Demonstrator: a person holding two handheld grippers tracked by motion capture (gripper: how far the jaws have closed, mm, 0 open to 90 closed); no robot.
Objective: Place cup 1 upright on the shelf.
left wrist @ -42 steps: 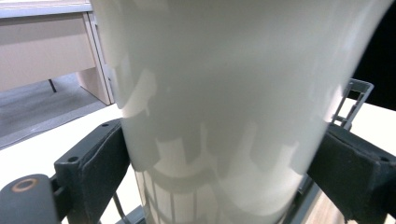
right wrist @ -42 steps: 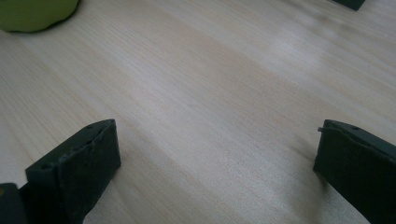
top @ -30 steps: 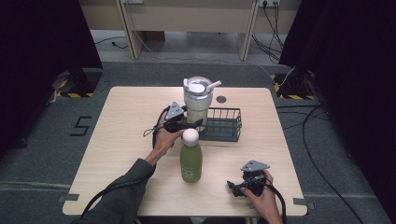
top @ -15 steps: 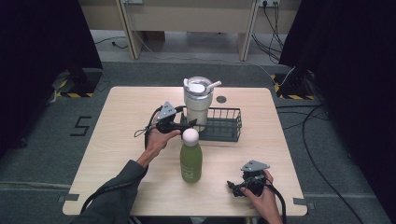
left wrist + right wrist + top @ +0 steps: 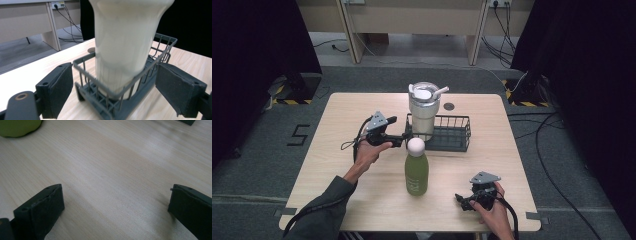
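Left gripper view: the left gripper [image 5: 113, 96], jaws spread wide and holding nothing, is facing the cream tumbler [image 5: 125, 42], likely smooth, rigid, top-heavy; grasp its narrow base.

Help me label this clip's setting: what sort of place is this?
Likely a lab or recording studio, not a home: a lone light wooden table on grey carpet, black curtains on both sides, loose cables and yellow-black hazard tape on the floor.
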